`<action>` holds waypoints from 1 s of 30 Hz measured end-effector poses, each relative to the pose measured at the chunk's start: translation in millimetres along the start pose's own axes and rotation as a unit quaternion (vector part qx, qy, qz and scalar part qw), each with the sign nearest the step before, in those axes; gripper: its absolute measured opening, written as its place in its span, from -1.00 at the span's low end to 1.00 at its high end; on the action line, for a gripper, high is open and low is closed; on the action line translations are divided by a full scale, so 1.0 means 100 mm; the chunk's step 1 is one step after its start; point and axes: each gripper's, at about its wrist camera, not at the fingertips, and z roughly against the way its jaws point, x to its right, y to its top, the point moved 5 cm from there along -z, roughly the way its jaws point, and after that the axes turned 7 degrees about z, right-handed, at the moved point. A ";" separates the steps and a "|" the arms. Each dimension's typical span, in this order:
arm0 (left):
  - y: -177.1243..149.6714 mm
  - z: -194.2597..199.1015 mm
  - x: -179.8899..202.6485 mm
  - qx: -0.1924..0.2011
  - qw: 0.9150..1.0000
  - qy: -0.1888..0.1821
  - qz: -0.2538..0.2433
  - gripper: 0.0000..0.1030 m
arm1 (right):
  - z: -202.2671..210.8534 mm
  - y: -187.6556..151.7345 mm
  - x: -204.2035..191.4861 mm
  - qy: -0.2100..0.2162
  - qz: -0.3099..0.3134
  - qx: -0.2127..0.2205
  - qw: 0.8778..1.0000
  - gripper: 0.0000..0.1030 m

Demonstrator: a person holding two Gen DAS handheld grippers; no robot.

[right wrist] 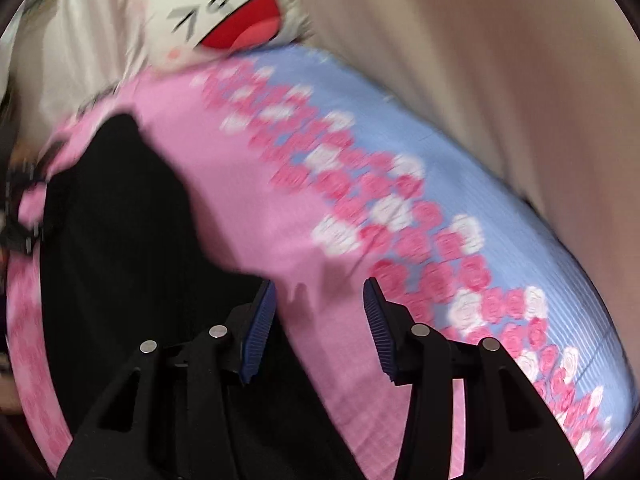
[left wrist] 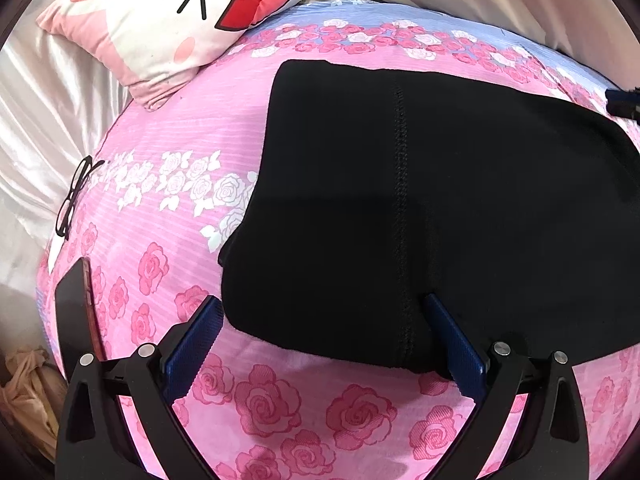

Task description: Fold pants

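Black pants [left wrist: 420,208] lie folded on the bed [left wrist: 280,412], their near edge between the wide-spread left gripper [left wrist: 320,320] fingers; right gripper [right wrist: 320,300] fingers moderately apart, gripping nothing, pants to their left.

pants [left wrist: 420,200]: black | bedsheet [left wrist: 280,420]: pink, rose print | pillow [left wrist: 160,20]: white-pink

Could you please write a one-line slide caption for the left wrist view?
Open left tongs straddle the near edge of folded black pants on a rose-print bedspread.
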 end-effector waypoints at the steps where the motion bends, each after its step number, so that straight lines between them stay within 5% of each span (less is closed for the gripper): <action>1: 0.00 0.00 0.00 0.000 1.000 -0.001 0.001 0.90 | -0.04 0.02 0.00 0.036 -0.024 -0.002 0.999 -0.12; 3: 0.00 0.00 0.00 0.000 1.000 -0.001 0.000 0.90 | -0.19 0.00 -0.12 0.074 -0.024 -0.027 0.997 -0.14; 6: 0.00 0.00 0.00 0.001 1.000 0.000 -0.003 0.90 | -0.49 -0.08 -0.39 0.070 0.012 -0.069 0.995 -0.16; 8: 0.00 0.00 0.01 0.001 1.000 -0.002 -0.001 0.90 | -0.53 -0.06 -0.48 0.061 0.010 -0.061 0.996 -0.48; 12: 0.00 0.00 0.01 0.001 1.000 -0.003 -0.001 0.90 | -0.54 0.09 -0.28 -0.068 0.017 -0.024 0.997 -1.00; 13: 0.00 0.00 0.01 0.002 1.000 -0.001 -0.001 0.90 | -0.59 0.09 -0.15 -0.100 0.009 -0.030 0.994 -1.00; 15: 0.00 0.01 0.02 0.003 1.000 0.001 -0.001 0.90 | -0.65 0.05 0.03 -0.085 -0.037 -0.030 0.995 -1.00; 19: -0.01 0.02 0.04 0.010 1.000 0.006 -0.002 0.90 | 0.00 0.02 0.05 -0.036 -0.128 0.076 0.988 -0.92; 24: 0.00 0.01 0.05 0.012 1.000 0.011 -0.004 0.90 | -0.02 -0.21 -0.79 0.036 -0.039 0.020 0.998 -0.97; 26: 0.02 0.01 0.06 0.011 1.000 0.015 -0.005 0.90 | -0.38 -0.25 -0.65 -0.032 -0.019 -0.015 0.999 -1.00; 30: 0.02 0.03 0.08 0.016 1.000 0.019 -0.018 0.90 | -0.19 -0.06 -0.21 -0.001 -0.147 0.054 0.988 -0.94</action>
